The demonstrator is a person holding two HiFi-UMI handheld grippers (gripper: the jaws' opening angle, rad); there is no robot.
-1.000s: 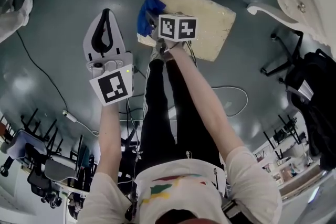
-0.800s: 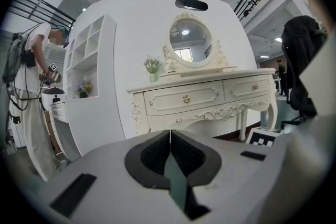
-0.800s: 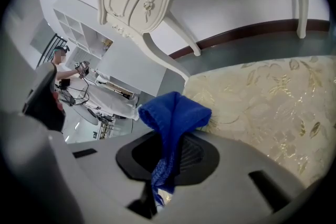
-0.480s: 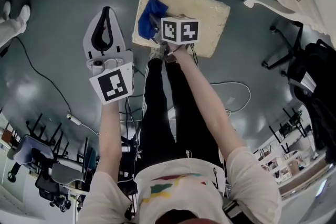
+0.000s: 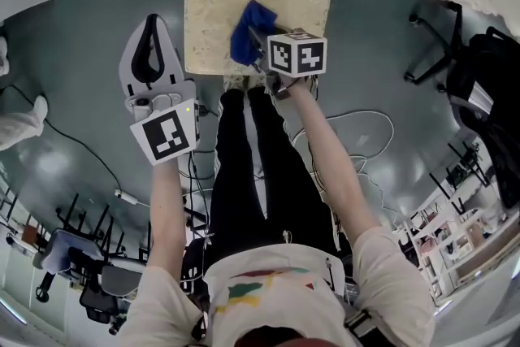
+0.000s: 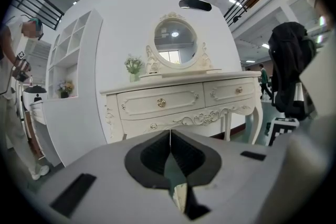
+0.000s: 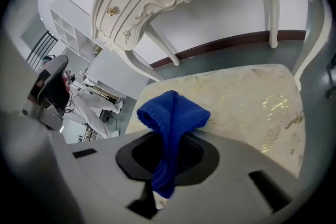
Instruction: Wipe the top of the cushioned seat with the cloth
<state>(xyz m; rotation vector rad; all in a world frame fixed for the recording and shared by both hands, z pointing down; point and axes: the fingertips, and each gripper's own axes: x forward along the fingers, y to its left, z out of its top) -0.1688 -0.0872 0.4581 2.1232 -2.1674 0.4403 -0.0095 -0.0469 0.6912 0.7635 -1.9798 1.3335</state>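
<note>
The right gripper (image 5: 257, 43) is clamping the bunched blue cloth (image 5: 249, 30) between its jaws, holding it over the top of the cream cushioned seat (image 5: 210, 12) (whether cloth and fabric are touching is unclear). The left gripper (image 5: 153, 27) is hovering beside the seat, jaws closed on nothing.

There were one cushioned seat (image 5: 208, 16), one blue cloth (image 5: 247, 34), one white dressing table (image 6: 195, 119) with one oval mirror (image 6: 175, 42) and two drawers (image 6: 160, 103), and two tools: left tongs (image 6: 169, 136) and right tongs (image 7: 167, 161).
</note>
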